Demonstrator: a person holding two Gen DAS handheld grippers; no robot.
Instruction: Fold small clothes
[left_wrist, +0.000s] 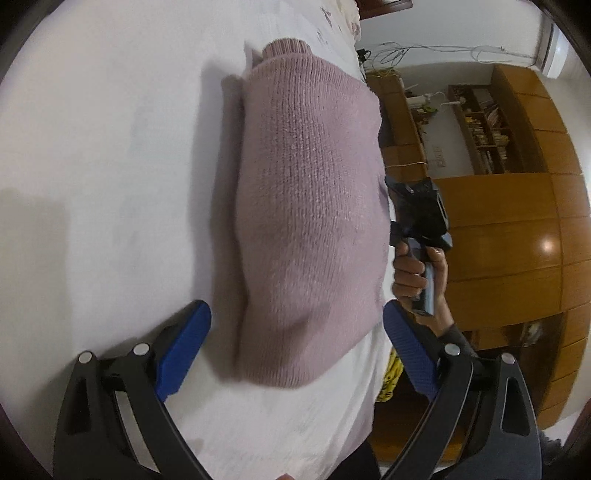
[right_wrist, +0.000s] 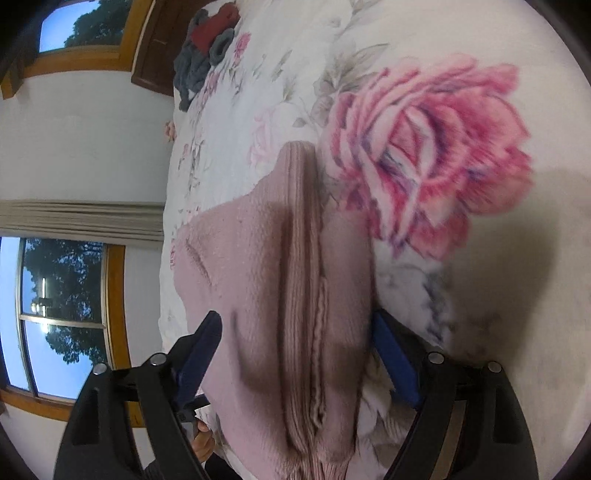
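A pink knit sweater (left_wrist: 310, 206) lies folded into a long narrow shape on the white bed cover (left_wrist: 110, 166), collar at the far end. My left gripper (left_wrist: 295, 343) is open, its blue fingers (left_wrist: 188, 343) on either side of the sweater's near end. The right gripper's black body (left_wrist: 417, 214) sits at the sweater's right edge, held by a hand (left_wrist: 413, 273). In the right wrist view my right gripper (right_wrist: 299, 354) is open too, straddling the sweater (right_wrist: 258, 295) over its ribbed, layered edges (right_wrist: 306, 332).
The bed cover carries a big pink rose print (right_wrist: 432, 155). A pile of dark grey and red clothes (right_wrist: 207, 48) lies at the bed's far end. Wooden cabinets and shelves (left_wrist: 498, 184) stand beyond the bed edge; windows (right_wrist: 59, 317) are on the wall.
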